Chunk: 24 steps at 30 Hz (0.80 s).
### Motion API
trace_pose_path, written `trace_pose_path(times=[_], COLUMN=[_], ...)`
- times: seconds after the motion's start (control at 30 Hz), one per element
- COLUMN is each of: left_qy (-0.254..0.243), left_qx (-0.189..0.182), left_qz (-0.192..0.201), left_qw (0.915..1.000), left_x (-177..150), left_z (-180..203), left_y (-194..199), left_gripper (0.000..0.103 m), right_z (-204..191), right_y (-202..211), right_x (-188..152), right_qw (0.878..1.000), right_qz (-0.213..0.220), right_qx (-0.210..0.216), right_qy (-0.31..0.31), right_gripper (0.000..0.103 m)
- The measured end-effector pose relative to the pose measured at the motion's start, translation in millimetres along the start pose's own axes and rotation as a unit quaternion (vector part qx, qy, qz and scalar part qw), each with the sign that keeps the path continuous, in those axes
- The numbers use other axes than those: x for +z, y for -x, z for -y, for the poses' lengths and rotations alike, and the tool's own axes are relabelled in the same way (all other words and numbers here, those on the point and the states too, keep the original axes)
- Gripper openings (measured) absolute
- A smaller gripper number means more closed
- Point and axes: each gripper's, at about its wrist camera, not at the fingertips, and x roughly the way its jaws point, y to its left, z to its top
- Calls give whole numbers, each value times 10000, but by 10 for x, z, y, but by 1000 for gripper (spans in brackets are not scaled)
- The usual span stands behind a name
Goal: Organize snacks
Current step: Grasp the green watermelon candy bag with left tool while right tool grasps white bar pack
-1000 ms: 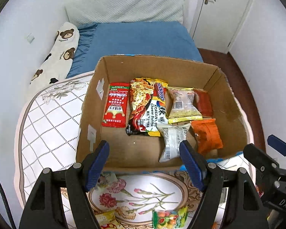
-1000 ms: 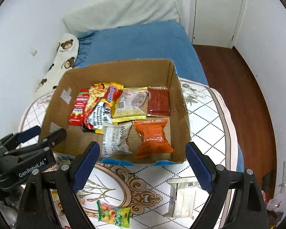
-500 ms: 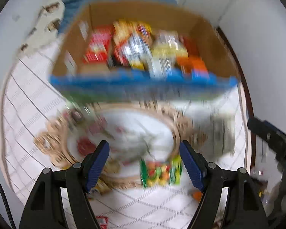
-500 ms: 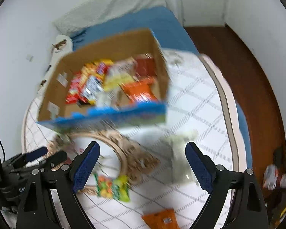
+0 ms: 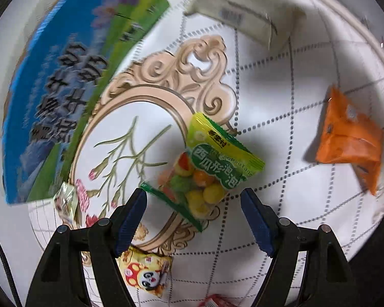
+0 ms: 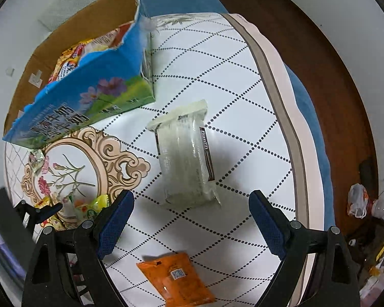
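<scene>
Risk first. The left gripper [image 5: 193,204] hangs over the green candy bag [image 5: 207,163], which lies slantwise on the patterned tablecloth [image 5: 281,102] in front of the cardboard box [image 6: 89,94]. The bag's lower end sits between the two blue pads, but off toward the left one, whose tip looks almost on the bag's edge. If the jaws close from here, my judgement is that they would pinch only a corner of slick film; the bag could slide out or swing, and the loose round candies inside would shift its weight. A small panda-print packet [image 5: 146,276] lies just beneath the left finger and could be snagged along with it.

The left claw stands wide apart and holds nothing. The right gripper [image 6: 190,217] is likewise spread wide and empty, poised on the near side of the clear wafer packet [image 6: 187,158], which lies flat just off the box's front right corner, touching neither pad. An orange packet [image 6: 176,278] lies farther from the box, between and below the right fingers.

The box already holds several snacks; at least four packets remain outside it.
</scene>
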Motion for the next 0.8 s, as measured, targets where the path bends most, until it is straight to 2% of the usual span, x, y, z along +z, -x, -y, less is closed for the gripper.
trace_pose_path(times=[0.07,0.13,0.17,0.23,0.3,0.33,0.37,0.43,0.47,0.5,0.57,0.6,0.7,0.8], left_qy=[140,488,835,1441,2319,2732,3220,3843,4163,4355,4514,4499,4177,4112], left_qx=[-38,-212,-425,-736,-1141,-1309,-1484,-1665,-1796,-1920,-2211,-2276,-2317,-2155], left_qz=[-34,-75,-110,-159,-245,-273,-272,-293,-306,-298,-275,-275,-386,-425], left_qw=[9999,9986,9955,9867,9657,9526,9346,9076,8908,8790,8641,8631,8777,8847], left_x=[82,138,172,194,169,114,56,-50,-122,-175,-228,-227,-208,-138], left_z=[-32,-137,-241,-433,-699,-840,-999,-1201,-1304,-1369,-1439,-1444,-1406,-1399], left_y=[-57,-106,-124,-143,-191,-227,-257,-315,-355,-380,-425,-438,-524,-543], left_gripper=[72,63,59,58,57,57,57,56,56,56,56,56,59,59], right_z=[-11,-29,-31,-55,-90,-115,-139,-199,-227,-282,-398,-456,-655,-719], right_y=[-67,-131,-158,-226,-317,-374,-422,-566,-597,-626,-648,-657,-705,-763], right_x=[23,56,73,130,202,239,260,289,287,271,210,169,0,-102], right_qw=[10000,9999,9999,9998,9998,9998,9998,9994,9992,9989,9980,9972,9931,9923], right_qz=[-46,-60,-62,-46,-25,-21,-50,-216,-238,-253,-353,-436,-772,-909], right_qx=[-47,-87,-110,-132,-144,-132,-116,-163,-185,-189,-123,-67,229,413], right_qy=[39,76,89,115,133,146,165,203,244,336,513,596,854,739], right_gripper=[93,93,93,93,90,83,69,58,54,54,53,53,53,55])
